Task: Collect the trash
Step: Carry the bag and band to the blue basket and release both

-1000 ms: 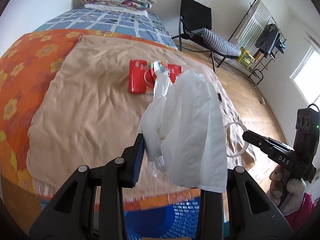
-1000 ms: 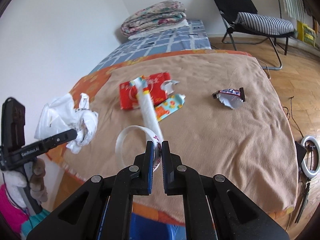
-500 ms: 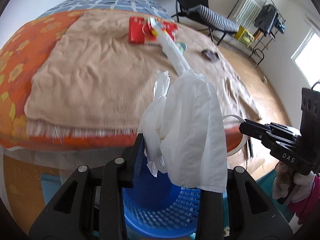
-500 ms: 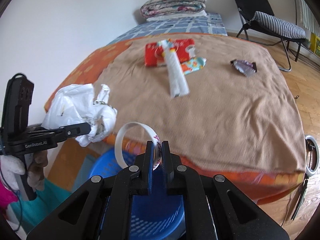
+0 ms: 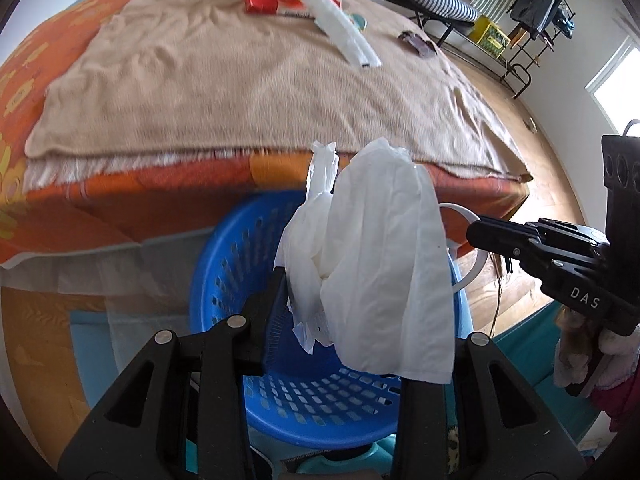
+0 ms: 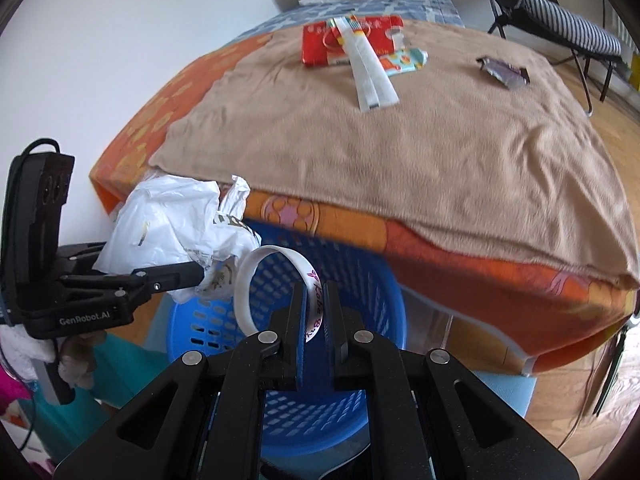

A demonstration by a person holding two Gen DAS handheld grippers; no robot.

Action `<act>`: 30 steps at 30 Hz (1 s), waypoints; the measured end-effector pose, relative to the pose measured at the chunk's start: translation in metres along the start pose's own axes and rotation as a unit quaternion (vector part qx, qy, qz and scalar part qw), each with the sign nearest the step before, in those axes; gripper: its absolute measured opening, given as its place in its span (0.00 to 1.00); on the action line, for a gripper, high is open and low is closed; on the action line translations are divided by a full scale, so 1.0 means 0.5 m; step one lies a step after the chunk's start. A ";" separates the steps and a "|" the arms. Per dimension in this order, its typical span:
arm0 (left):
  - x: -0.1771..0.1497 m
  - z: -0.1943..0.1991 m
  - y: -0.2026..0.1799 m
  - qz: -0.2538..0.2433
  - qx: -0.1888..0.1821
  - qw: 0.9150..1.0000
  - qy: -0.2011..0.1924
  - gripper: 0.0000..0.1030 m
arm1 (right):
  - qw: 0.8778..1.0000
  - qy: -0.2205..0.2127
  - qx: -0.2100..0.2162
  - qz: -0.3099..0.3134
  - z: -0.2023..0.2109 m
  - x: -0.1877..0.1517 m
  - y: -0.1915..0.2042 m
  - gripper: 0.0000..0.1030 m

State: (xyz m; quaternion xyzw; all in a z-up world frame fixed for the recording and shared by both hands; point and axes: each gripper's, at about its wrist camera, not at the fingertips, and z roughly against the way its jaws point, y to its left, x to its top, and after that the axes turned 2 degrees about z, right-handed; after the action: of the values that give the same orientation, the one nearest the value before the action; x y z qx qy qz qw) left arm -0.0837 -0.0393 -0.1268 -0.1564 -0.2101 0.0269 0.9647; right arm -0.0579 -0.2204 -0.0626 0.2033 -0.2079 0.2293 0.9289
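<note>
Both grippers lowered over blue basket point(image 5: 224, 264); crumpled white bag point(image 5: 372, 264) held

blue perforated plastic basket point(image 6: 356, 280) on floor before bed; crumpled white plastic bag point(image 5: 372, 264) and white paper ring point(image 6: 256, 284) above it.

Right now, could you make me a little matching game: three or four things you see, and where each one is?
Things:
1. white plastic bag
2. white band
3. red packet
4. blue basket

Places:
A. lying on the beige blanket
B. on the floor beside the bed
C. held in the right tool
D. held in the left tool

Pairs: 1-D, 2-C, 3-A, 4-B
</note>
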 end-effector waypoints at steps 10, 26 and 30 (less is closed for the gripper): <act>-0.019 -0.033 0.002 0.004 0.004 0.999 0.040 0.45 | 1.000 0.029 0.005 -0.008 -0.032 -0.015 -0.001 0.06; -0.016 -0.041 0.004 0.009 0.011 0.999 0.044 0.54 | 0.999 0.040 0.003 -0.014 -0.043 -0.014 0.003 0.53; -0.014 -0.040 0.007 0.011 0.012 0.999 0.042 0.54 | 0.999 0.041 0.002 -0.013 -0.046 -0.015 0.004 0.54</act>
State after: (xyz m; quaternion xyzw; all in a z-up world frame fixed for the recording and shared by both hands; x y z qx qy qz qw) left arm -0.0818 -0.0426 -0.1477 -0.1480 -0.1669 0.0332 0.9742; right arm -0.0580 -0.2103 -0.0848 0.1977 -0.1664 0.2261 0.9392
